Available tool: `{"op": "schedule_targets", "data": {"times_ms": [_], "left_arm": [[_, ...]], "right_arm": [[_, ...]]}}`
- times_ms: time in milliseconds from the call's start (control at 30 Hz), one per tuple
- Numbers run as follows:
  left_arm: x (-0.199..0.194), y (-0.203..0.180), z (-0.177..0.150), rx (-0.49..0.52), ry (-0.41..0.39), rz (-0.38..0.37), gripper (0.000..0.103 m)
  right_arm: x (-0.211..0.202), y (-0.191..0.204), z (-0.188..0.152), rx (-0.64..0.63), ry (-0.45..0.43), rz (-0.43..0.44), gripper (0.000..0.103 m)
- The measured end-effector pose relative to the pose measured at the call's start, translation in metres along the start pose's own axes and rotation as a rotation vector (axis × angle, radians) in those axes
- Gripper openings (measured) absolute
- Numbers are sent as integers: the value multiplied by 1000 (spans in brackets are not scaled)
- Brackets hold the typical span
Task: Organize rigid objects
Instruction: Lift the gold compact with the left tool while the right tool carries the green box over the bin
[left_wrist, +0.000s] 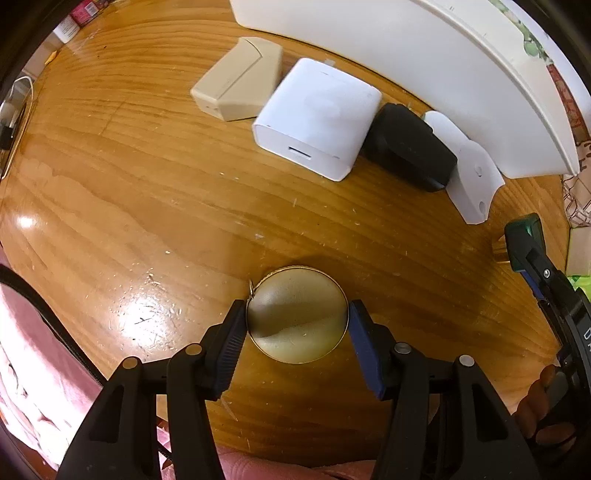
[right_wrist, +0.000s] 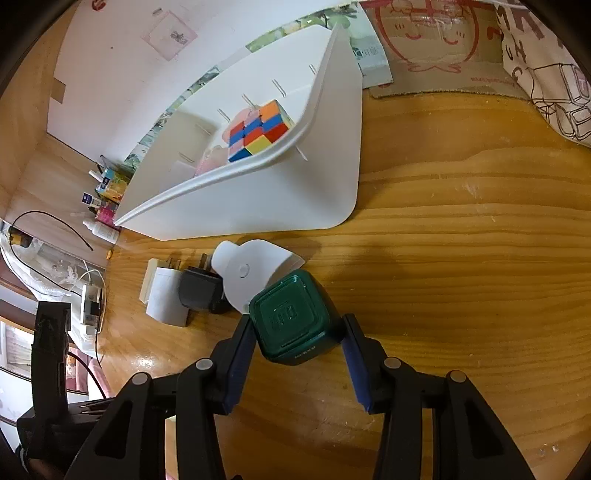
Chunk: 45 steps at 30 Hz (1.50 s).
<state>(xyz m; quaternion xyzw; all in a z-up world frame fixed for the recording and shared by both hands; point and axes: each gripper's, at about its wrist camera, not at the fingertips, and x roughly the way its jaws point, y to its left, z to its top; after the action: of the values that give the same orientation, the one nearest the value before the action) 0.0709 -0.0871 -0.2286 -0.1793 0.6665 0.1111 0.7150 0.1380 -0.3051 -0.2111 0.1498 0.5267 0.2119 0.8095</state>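
Left wrist view: a round gold-rimmed disc (left_wrist: 297, 314) lying flat on the wooden table (left_wrist: 129, 192) is bracketed by the left gripper (left_wrist: 295, 325), which is pointed straight down; both pads appear pressed against the rim, so the disc is judged to be gripped for lifting. Behind it, a beige adapter (left_wrist: 236, 79), a white charger block (left_wrist: 317, 118), a black plug (left_wrist: 410, 146) and a white curved piece (left_wrist: 469, 173) are lined up along the front wall of a white organizer bin (left_wrist: 406, 55), apparently waiting to be sorted. In the right wrist view, a dark green cube-shaped container (right_wrist: 295, 317) is seen between the fingers of the right gripper (right_wrist: 299, 332), which is angled downward toward the table; the left pad is touching the cube's side, while contact on the other side cannot be confirmed from this angle, though a firm hold is suggested. A multicoloured puzzle cube (right_wrist: 258, 131) has already been placed in one slotted compartment of the bin, beside pale pink items that cannot be made out. Both held objects are likely destined for the remaining compartments, with the bin kept within easy reach just beyond them.
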Motion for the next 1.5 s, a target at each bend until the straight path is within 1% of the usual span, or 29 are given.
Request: {"op": "schedule_targets", "data": {"times_ms": [133, 233, 367, 533, 633, 733, 767, 833, 1000, 1167, 1300, 1500], "left_arm": [[-6, 9, -7, -2, -31, -20, 59], [-16, 12, -11, 2, -68, -44, 59], [-31, 15, -15, 37, -138, -105, 59], [-56, 20, -19, 95, -232, -184, 59], [-77, 17, -9, 121, -284, -237, 59], [-84, 27, 0, 150, -323, -281, 59], [-86, 28, 2, 155, -333, -291, 59], [-94, 36, 5, 161, -356, -310, 59], [-109, 49, 12, 183, -422, -358, 59], [-130, 62, 26, 217, -487, -384, 59], [-140, 68, 37, 240, -521, -364, 59], [-154, 70, 59, 268, -555, -371, 59]], "right_arm": [[-6, 6, -2, -13, -15, 2, 47], [-11, 14, -5, -32, -29, 4, 47], [-20, 27, -9, -67, -58, 5, 47], [-33, 45, -16, -111, -114, -11, 47], [-41, 56, -22, -138, -152, -18, 46], [-49, 65, -27, -157, -185, -16, 46], [-51, 70, -28, -165, -200, -21, 45], [-53, 80, -31, -178, -224, -29, 41], [-54, 103, -38, -209, -264, -47, 40], [-52, 122, -39, -218, -298, -53, 40], [-55, 137, -35, -230, -334, -63, 40], [-58, 152, -17, -233, -372, -72, 40]]}}
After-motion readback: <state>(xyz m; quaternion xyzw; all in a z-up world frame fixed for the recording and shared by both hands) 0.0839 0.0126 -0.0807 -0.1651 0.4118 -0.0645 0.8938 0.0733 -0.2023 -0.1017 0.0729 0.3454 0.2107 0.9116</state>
